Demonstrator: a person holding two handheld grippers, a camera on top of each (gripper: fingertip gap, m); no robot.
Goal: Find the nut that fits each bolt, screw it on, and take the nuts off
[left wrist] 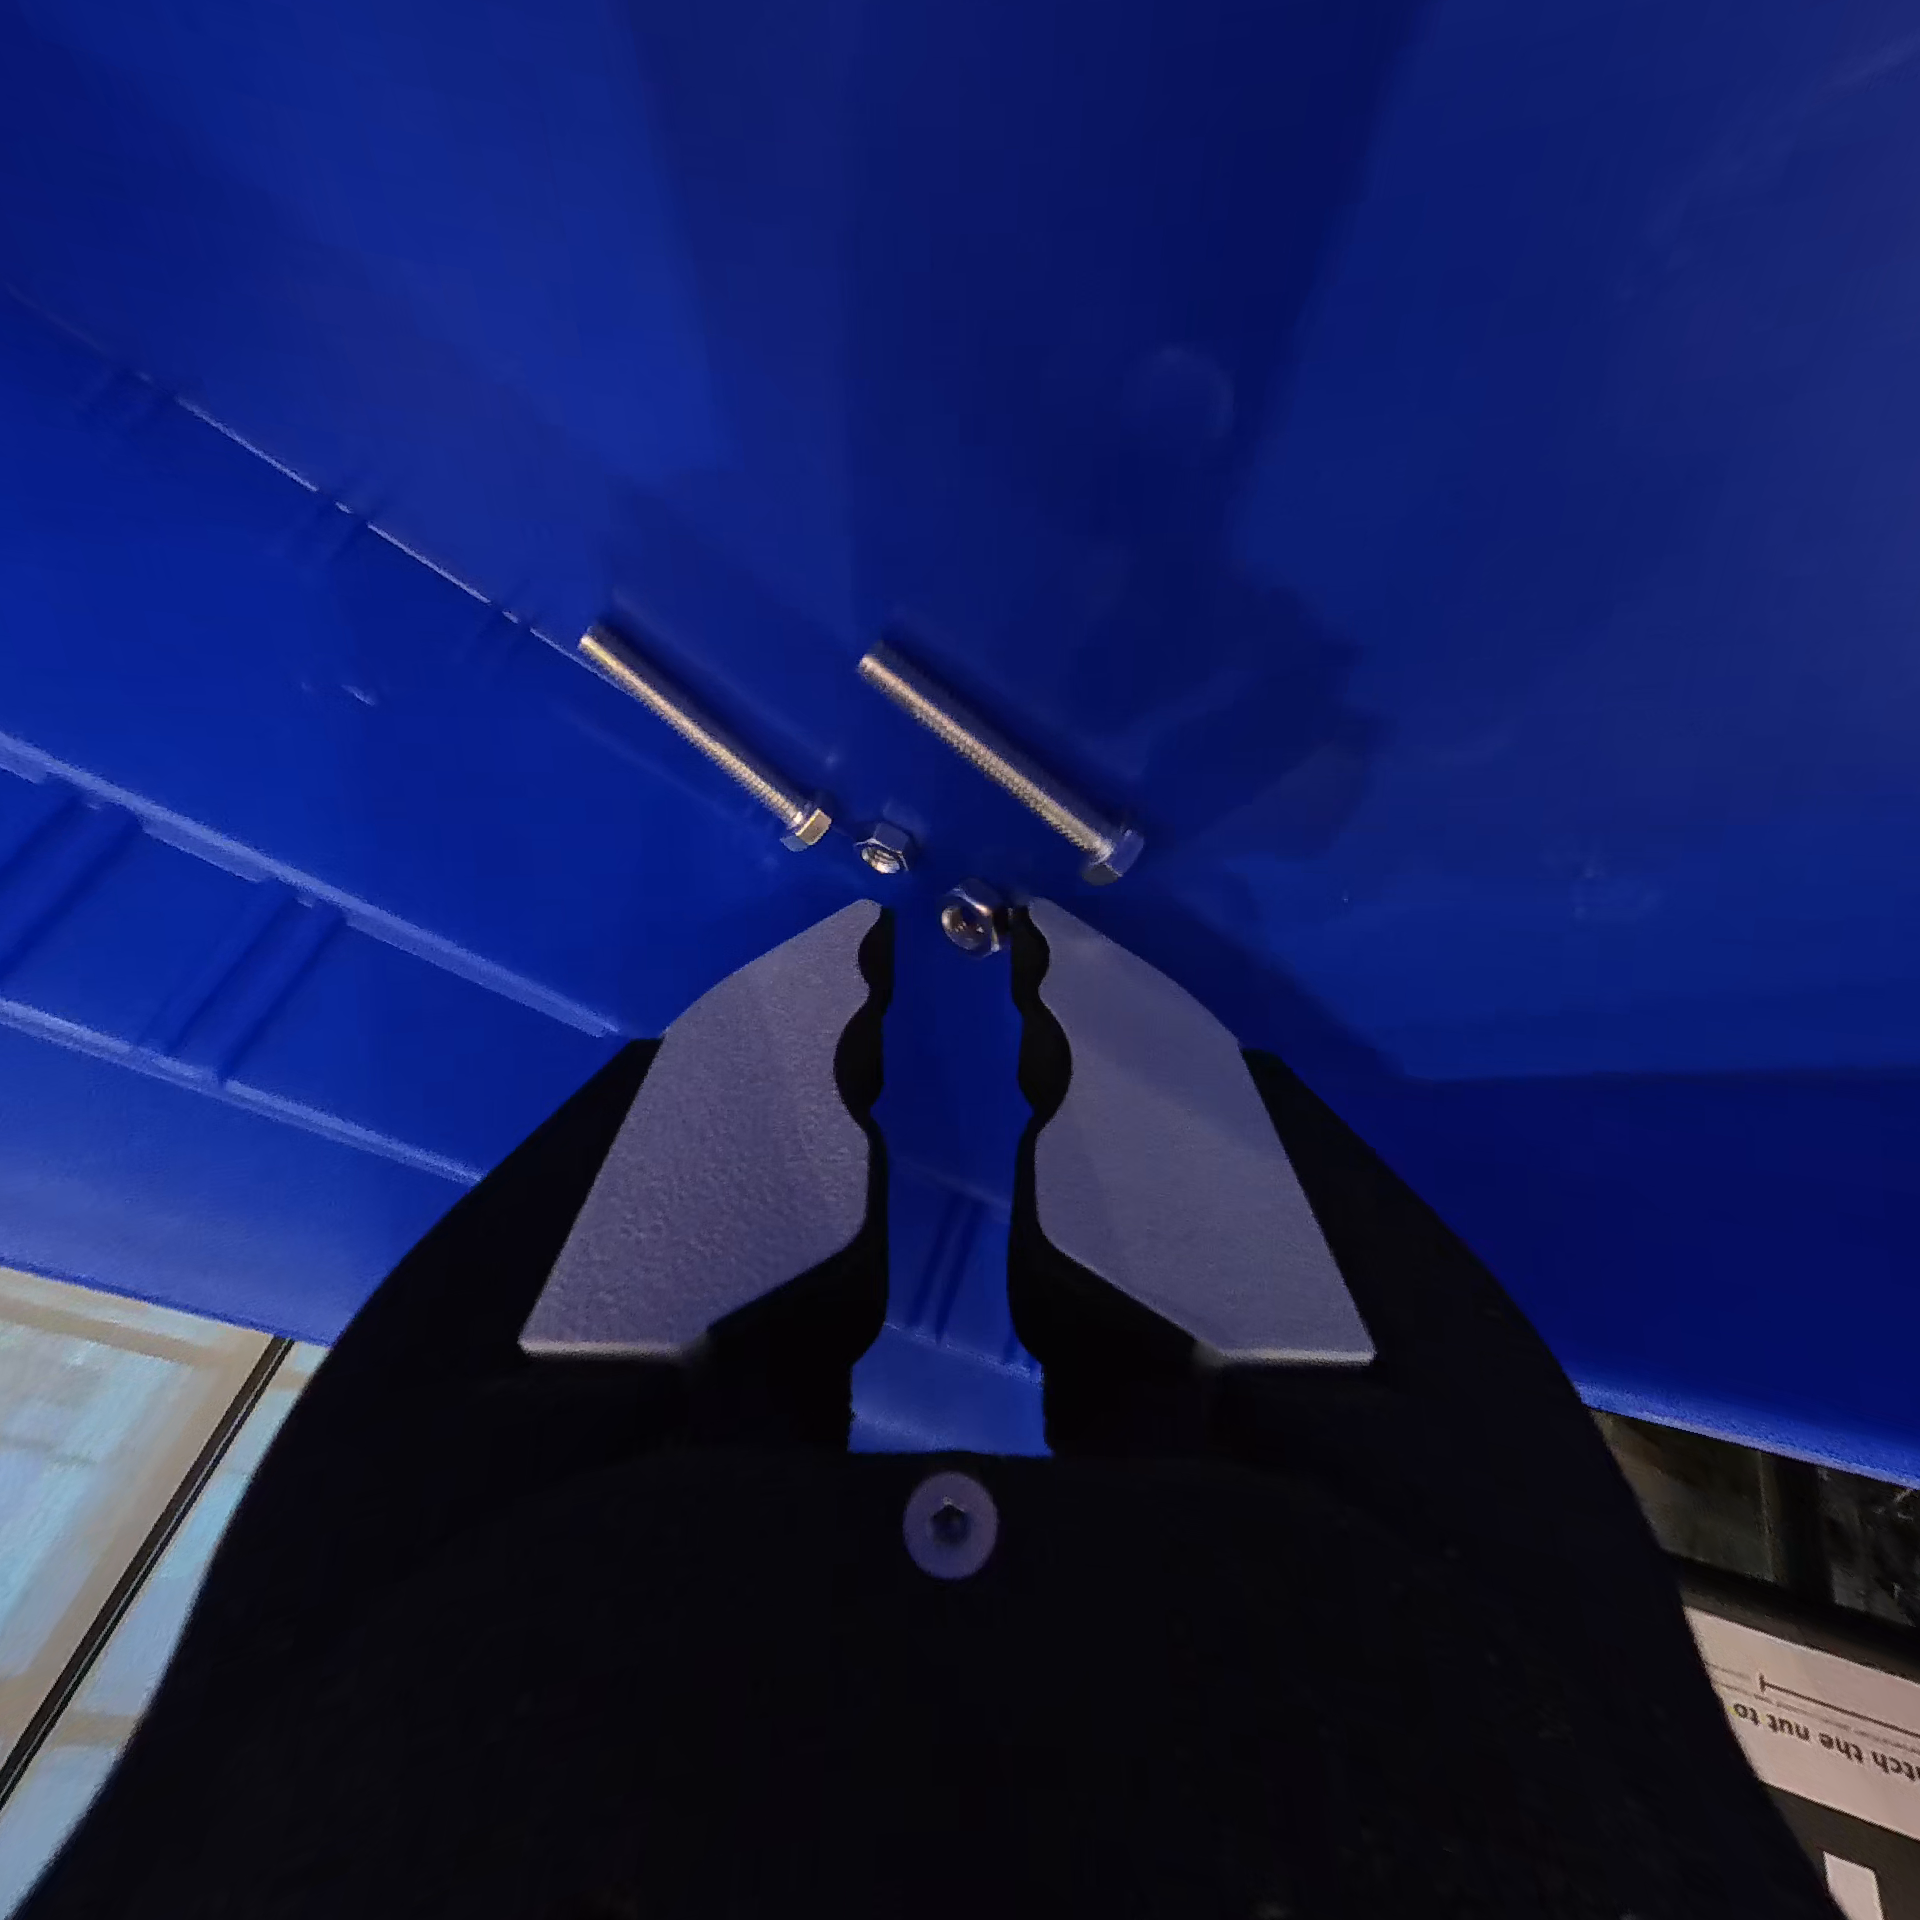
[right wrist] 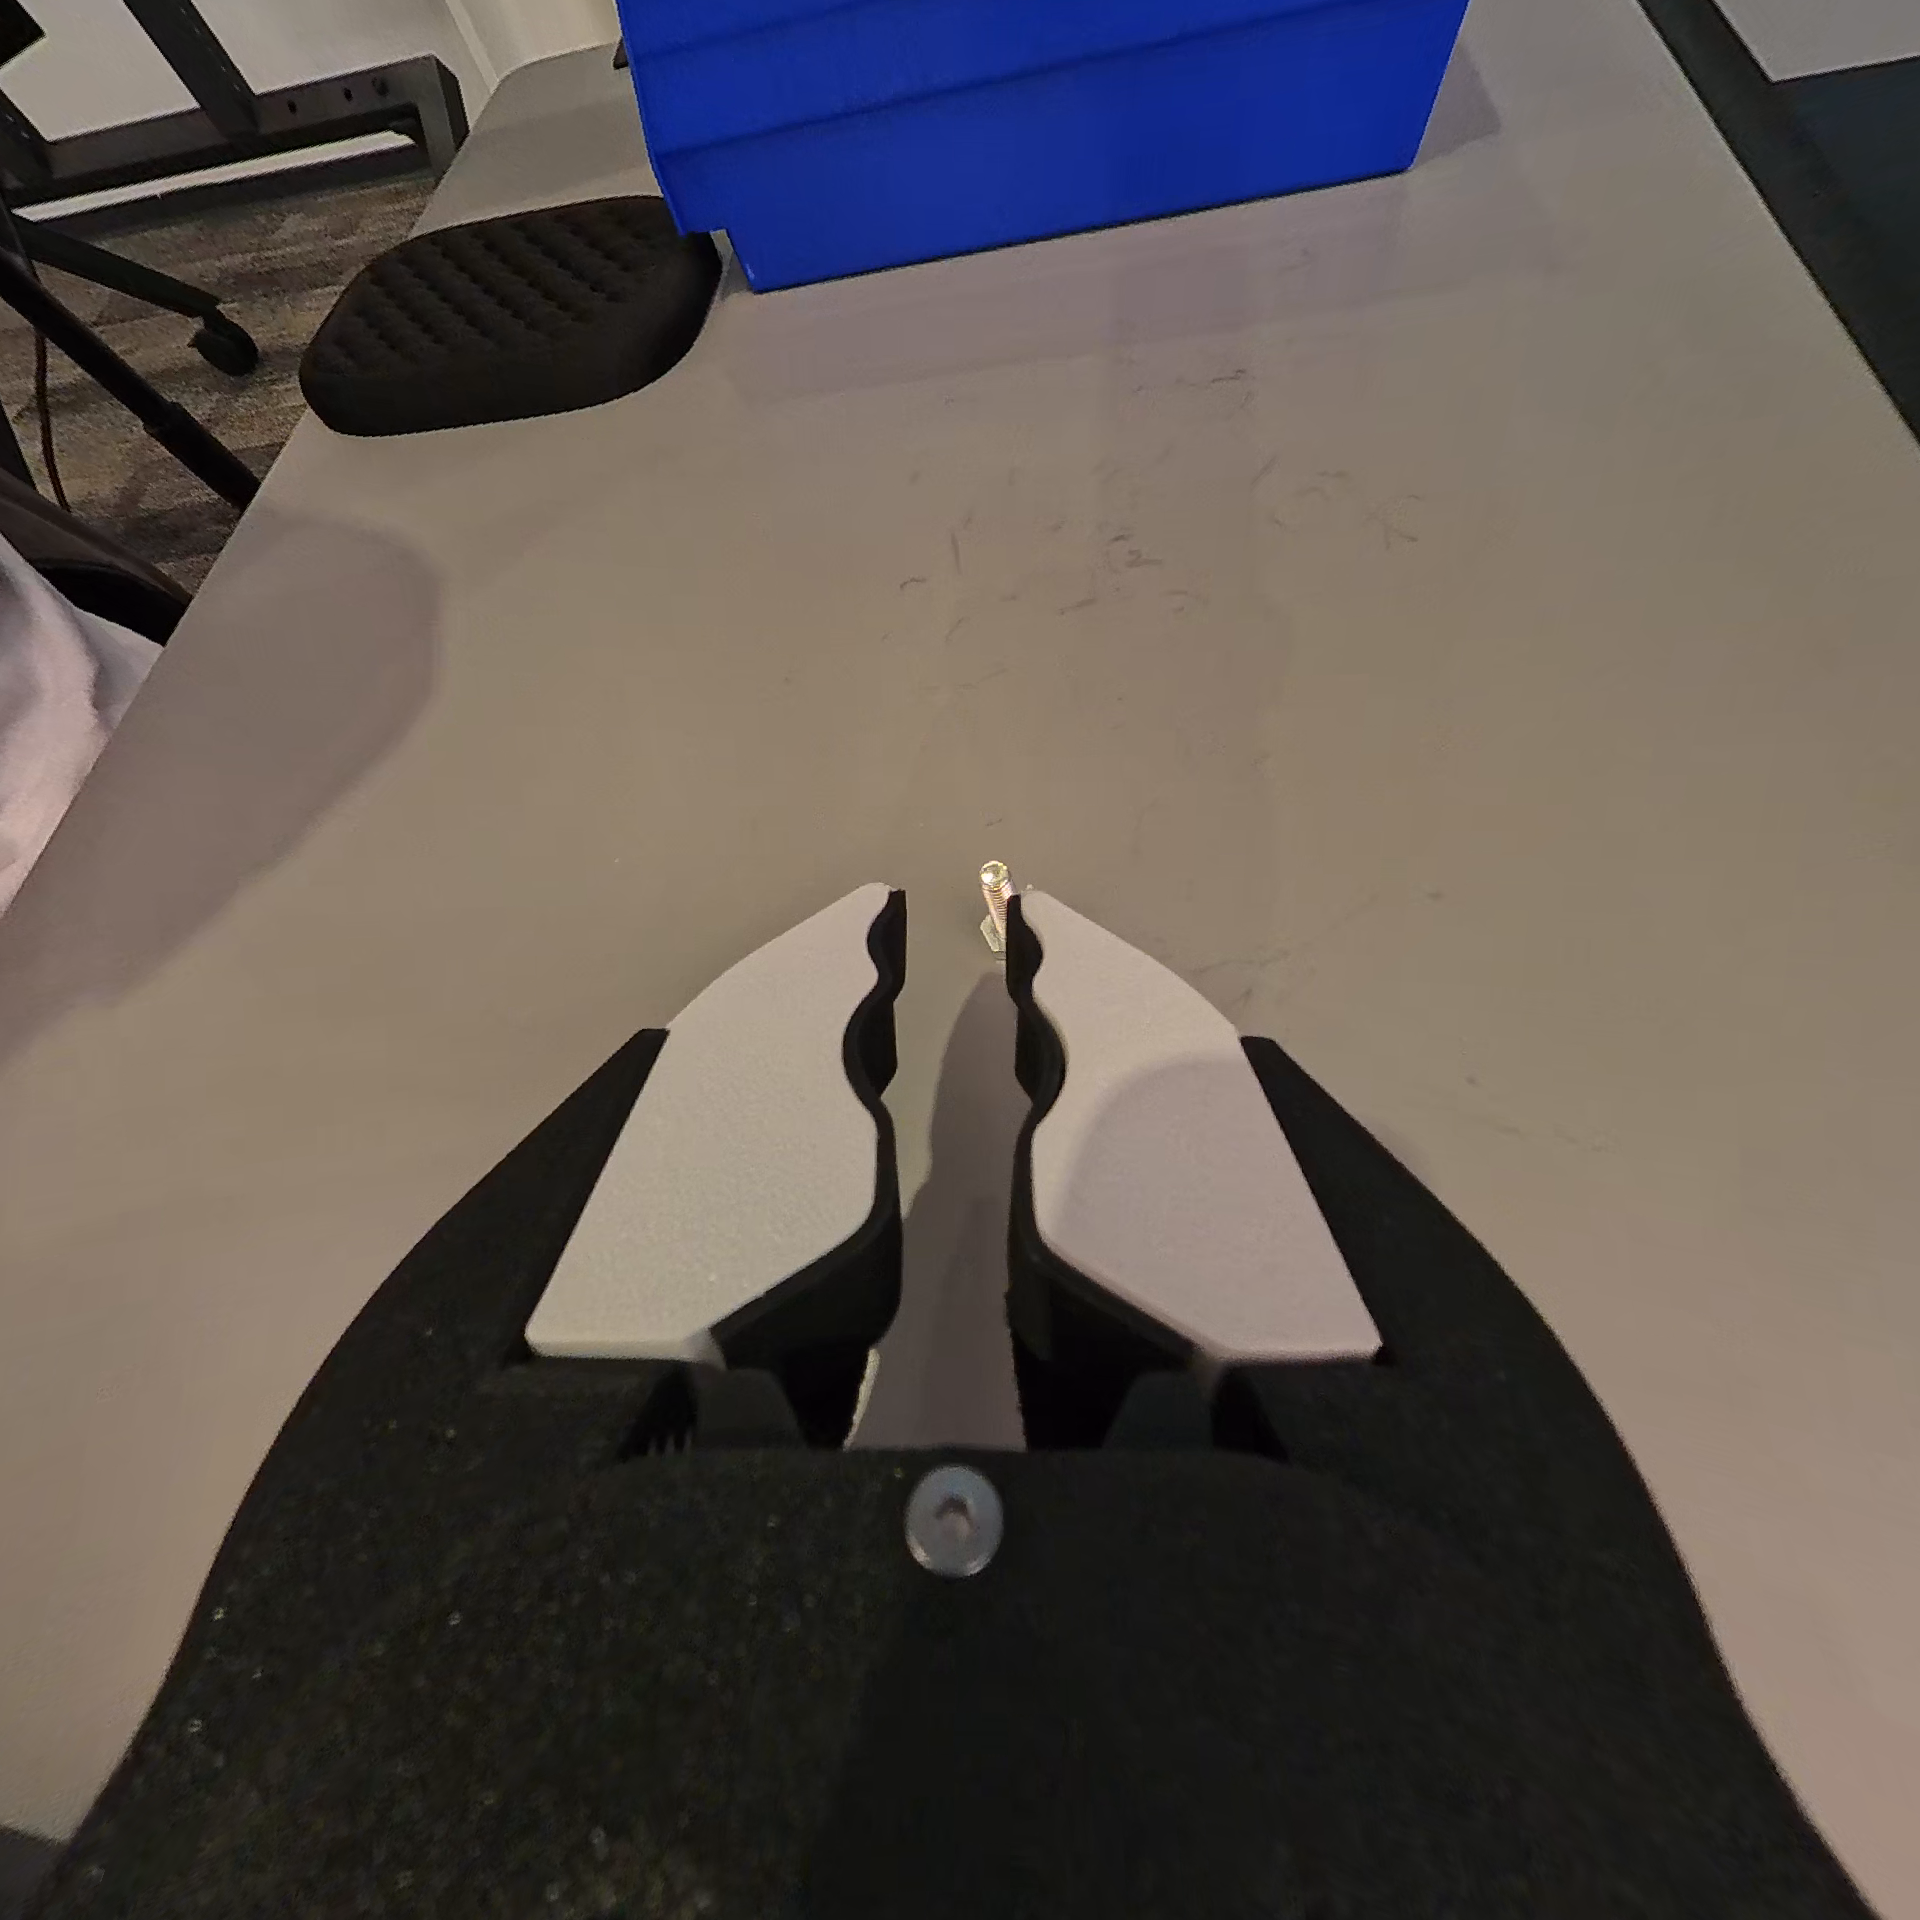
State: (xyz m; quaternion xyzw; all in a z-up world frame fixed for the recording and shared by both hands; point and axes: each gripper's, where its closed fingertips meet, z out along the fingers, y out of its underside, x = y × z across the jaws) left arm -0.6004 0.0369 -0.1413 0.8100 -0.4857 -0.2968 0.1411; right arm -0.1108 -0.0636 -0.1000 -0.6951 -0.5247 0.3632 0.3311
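Observation:
In the left wrist view my left gripper is open and reaches into a blue bin. A small steel nut lies on the bin floor between the fingertips, close to the right one. A second nut lies just beyond, beside the head of a long bolt. Another long bolt lies to its right. In the right wrist view my right gripper is open low over the grey table. A short bolt stands upright, threads up, just inside the right fingertip.
The blue bin stands at the far end of the table in the right wrist view. A black padded chair seat sits off the table's left edge. A sheet of paper lies outside the bin at lower right in the left wrist view. My right fingertips sit around 50 cm from my left ones. My left gripper is the nearer one to the long bolt: about 4 cm, against 45 cm.

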